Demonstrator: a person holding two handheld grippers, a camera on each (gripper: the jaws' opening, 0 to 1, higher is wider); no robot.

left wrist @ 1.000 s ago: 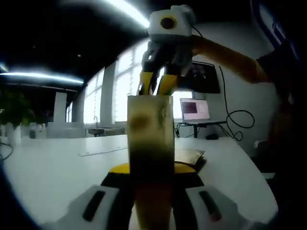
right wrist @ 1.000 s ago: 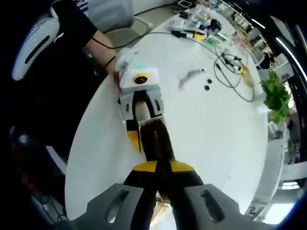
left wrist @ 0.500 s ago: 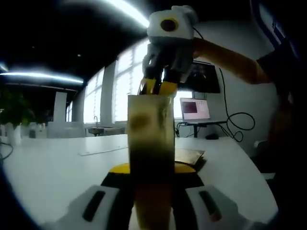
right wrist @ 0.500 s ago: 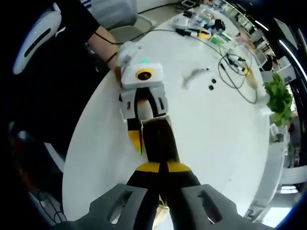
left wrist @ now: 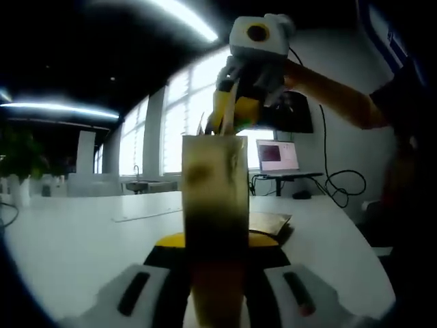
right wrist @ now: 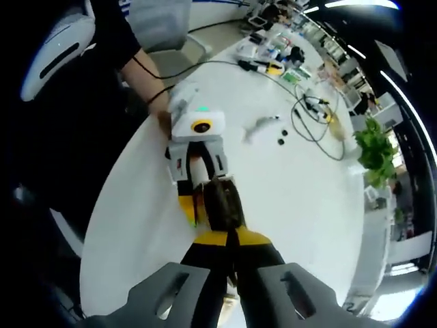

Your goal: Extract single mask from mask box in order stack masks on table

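The tan mask box (left wrist: 214,198) stands upright on the white table (left wrist: 75,239), and my left gripper (left wrist: 215,242) is shut on its sides. My right gripper (left wrist: 232,113) hangs just above the box's open top with its yellow fingers (left wrist: 220,111) pinched on a thin pale mask edge. In the right gripper view I look down on the box (right wrist: 220,201). My right gripper (right wrist: 229,236) is shut there directly over the box, and the left gripper (right wrist: 194,174) clamps the box from the far side. Most of the mask is hidden.
A flat brown piece (left wrist: 270,222) lies on the table behind the box. A laptop (left wrist: 276,156) and cables sit at the far edge. In the right gripper view, a pale object (right wrist: 261,126), cables (right wrist: 314,119) and a plant (right wrist: 374,147) lie beyond. A person's arm (right wrist: 140,65) reaches in.
My right gripper has risen away from the top of the box and drifted right in the left gripper view. The box looks smaller in the right gripper view. The left gripper holds still.
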